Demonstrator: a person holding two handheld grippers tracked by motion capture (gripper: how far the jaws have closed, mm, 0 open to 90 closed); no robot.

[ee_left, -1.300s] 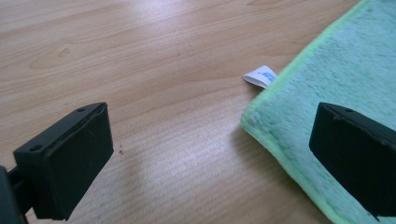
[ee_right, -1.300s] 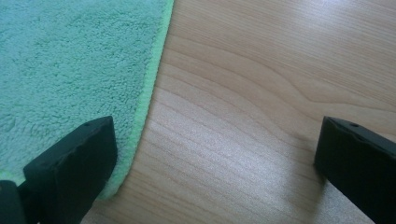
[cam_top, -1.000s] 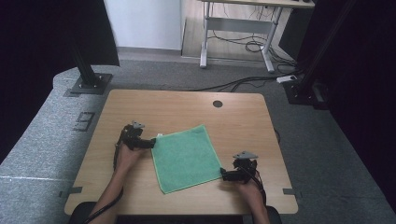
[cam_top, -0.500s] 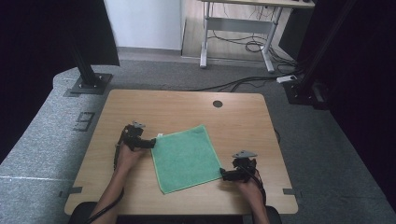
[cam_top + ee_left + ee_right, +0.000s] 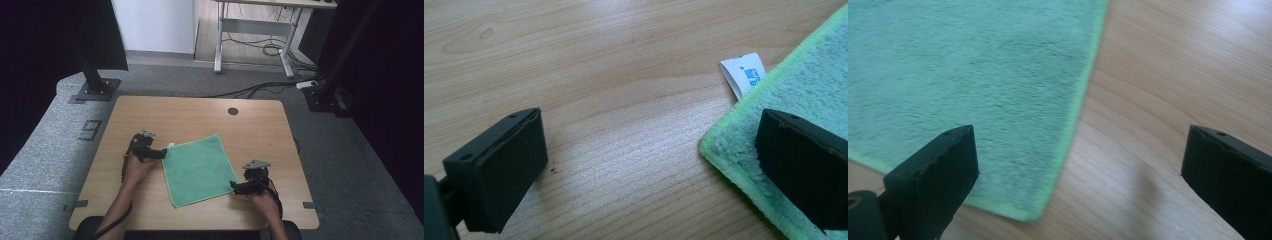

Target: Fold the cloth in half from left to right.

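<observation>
One green cloth [image 5: 197, 169] is lying flat on the surface [image 5: 260, 135]. Its near right corner is being straddled by the released right gripper [image 5: 235, 188]; its far left corner, by the released left gripper [image 5: 163, 153]. One white tag [image 5: 743, 74] is showing there.

The light wooden table [image 5: 200, 115] with rounded corners has a small round dark hole [image 5: 233, 111] near its far edge, right of centre. Grey carpet floor [image 5: 45, 150] surrounds it. On the floor at the far left stands a black post on a flat base plate [image 5: 92, 90]. Beyond, a white-legged desk frame [image 5: 252, 37] stands over tangled black cables [image 5: 260, 47]. A small white box [image 5: 307, 84] lies at far right.
</observation>
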